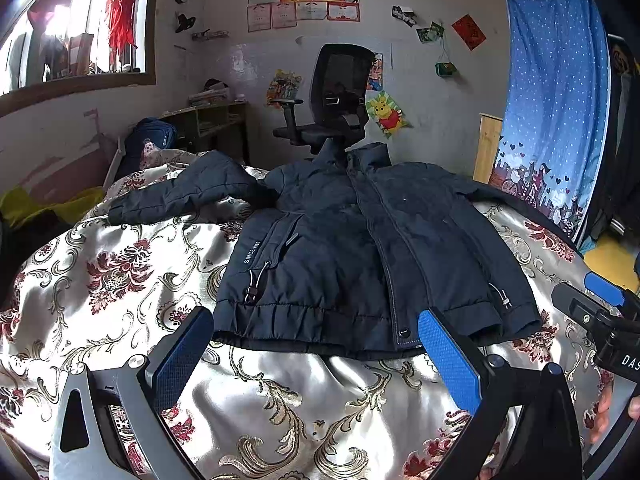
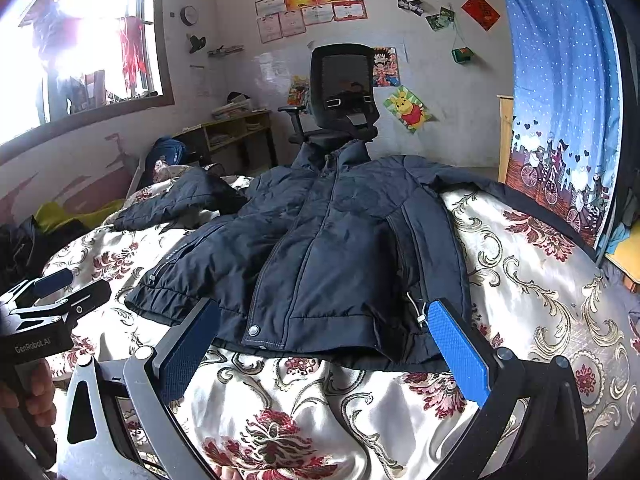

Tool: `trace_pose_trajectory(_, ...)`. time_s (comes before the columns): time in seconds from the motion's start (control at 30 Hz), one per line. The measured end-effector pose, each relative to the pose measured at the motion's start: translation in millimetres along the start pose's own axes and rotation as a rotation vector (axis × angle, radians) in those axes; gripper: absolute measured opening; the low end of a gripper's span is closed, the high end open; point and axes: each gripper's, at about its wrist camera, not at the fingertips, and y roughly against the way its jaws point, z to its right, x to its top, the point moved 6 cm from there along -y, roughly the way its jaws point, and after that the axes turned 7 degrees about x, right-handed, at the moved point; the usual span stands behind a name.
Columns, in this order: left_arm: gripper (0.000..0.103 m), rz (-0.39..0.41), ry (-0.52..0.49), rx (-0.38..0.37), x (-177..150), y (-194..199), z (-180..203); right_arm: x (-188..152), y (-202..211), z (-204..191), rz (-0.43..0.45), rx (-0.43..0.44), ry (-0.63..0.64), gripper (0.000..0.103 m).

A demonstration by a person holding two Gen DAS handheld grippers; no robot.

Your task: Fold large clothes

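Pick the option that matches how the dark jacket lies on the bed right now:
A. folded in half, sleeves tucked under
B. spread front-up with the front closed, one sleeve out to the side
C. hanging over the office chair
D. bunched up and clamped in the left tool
B: the jacket lies flat, front up and closed, on the floral bedspread, sleeve stretched sideways; the left tool and right tool are open, holding nothing.

The jacket (image 1: 360,240) lies front-up on the bed (image 1: 120,280), hem at the near edge and collar toward the far edge; an office chair (image 1: 336,100) stands behind the bed.
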Motion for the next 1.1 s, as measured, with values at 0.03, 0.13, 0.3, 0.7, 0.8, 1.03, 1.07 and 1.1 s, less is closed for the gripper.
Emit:
trace_pose_trajectory(0.03, 0.103, 0.000, 0.000, 0.000, 0.0, 0.1, 0.0, 1.0, 0.6, -0.7, 0.001, 0.000, 0.000, 0.102)
trace_pose_trajectory(0.13, 0.103, 0.000, 0.000, 0.001, 0.0, 0.0, 0.0, -2.5, -1.3, 2.4, 0.003, -0.001, -0.001, 0.102)
trace_pose_trajectory(0.3, 0.103, -0.001, 0.000, 0.001, 0.0, 0.0, -0.1, -3.4, 0.8, 2.9, 0.003, 0.000, -0.001, 0.102)
trace_pose_trajectory(0.7, 0.103, -0.002, -0.001, 0.001, -0.1, -0.1, -0.1, -2.2, 0.7, 2.3, 0.001, 0.000, -0.003, 0.102)
trace_pose_trajectory(0.8, 0.103, -0.002, -0.001, 0.001, -0.1, -0.1, 0.0, -3.2, 0.6, 2.6, 0.000, -0.001, -0.003, 0.102)
trace_pose_trajectory(1.03, 0.103, -0.002, 0.000, 0.001, -0.1, 0.0, -0.1, -3.1, 1.0, 2.7, 0.001, -0.001, -0.003, 0.102)
trace_pose_trajectory(1.07, 0.103, -0.003, -0.001, 0.001, -0.2, -0.1, 0.0, -2.4, 0.9, 2.6, 0.001, -0.001, -0.002, 0.102)
trace_pose_trajectory(1.1, 0.103, -0.003, -0.001, 0.000, -0.2, 0.0, 0.1, -2.1, 0.8, 2.6, 0.001, -0.001, -0.003, 0.102)
